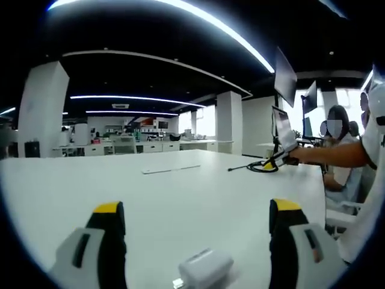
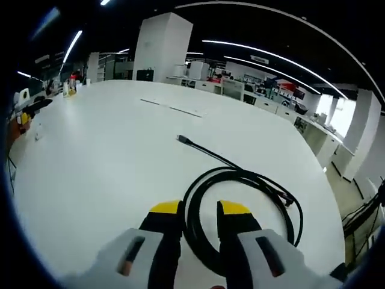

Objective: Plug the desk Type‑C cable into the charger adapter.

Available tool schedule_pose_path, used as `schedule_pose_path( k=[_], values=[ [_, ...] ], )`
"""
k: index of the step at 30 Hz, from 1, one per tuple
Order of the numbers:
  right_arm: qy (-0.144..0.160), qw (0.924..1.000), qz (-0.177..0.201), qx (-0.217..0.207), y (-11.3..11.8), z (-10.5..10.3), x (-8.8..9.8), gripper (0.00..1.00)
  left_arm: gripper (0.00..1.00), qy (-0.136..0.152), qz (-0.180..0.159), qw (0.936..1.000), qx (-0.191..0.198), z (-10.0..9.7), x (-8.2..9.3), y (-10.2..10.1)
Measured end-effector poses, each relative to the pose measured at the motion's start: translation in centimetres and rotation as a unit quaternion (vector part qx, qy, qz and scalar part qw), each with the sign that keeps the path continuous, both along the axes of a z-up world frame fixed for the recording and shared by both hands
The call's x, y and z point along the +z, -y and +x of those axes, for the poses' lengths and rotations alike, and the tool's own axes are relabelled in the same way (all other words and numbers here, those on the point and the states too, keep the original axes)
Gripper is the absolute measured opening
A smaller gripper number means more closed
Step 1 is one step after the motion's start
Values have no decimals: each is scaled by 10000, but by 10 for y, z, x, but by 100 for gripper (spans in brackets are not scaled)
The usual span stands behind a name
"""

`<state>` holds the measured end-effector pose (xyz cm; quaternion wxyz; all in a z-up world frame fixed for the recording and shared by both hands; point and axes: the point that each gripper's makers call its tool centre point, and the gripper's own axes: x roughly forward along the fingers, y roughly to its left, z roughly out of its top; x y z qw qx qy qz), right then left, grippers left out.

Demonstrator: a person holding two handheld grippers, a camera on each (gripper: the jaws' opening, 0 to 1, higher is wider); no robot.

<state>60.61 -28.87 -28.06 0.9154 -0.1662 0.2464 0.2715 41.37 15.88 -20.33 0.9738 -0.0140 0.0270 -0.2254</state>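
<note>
The white charger adapter [image 1: 204,269] lies on the white table [image 1: 180,192], low between the jaws of my left gripper [image 1: 196,208], which stand wide open and do not touch it. At the table's far right, my right gripper [image 1: 280,158], held by a person's arm [image 1: 331,153], is at the coiled black cable [image 1: 262,167]. In the right gripper view, my right gripper [image 2: 200,209] has its yellow-tipped jaws close together around strands of the black cable coil [image 2: 240,180]. The cable's Type-C plug [image 2: 182,139] lies free on the table, pointing away.
A thin flat strip [image 1: 171,170] [image 2: 171,109] lies mid-table. Monitors [image 1: 286,75] and a laptop [image 1: 281,127] stand past the cable, with a seated person [image 1: 337,129] beyond. Small items [image 2: 24,114] sit at the table's left edge. The table's right edge [image 2: 319,174] runs close to the coil.
</note>
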Motion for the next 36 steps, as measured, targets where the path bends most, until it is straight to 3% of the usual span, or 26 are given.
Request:
schedule_pose_path(
  k=[4,12,15,20,26,36],
  values=[
    [-256,9995,-174,55,1,-1,-6,16,100,-7,79,10000,7,-1,-1,-1],
    [-569,9983,-141,63,-2,-4,-9,11,100,-14,189,9998,34,0,-3,-4],
    [-633,9978,-184,101,-4,-4,-10,10,100,200,181,9996,38,-4,6,-4],
    [-883,9959,-156,116,-7,-6,-11,7,100,113,306,9995,24,-3,0,-2],
    [-1160,9930,-197,71,-7,-7,-13,2,100,200,267,9994,59,-4,5,-3],
    [-1267,9915,-310,22,-5,-6,-13,1,100,202,313,9993,84,-5,4,-5]
  ],
)
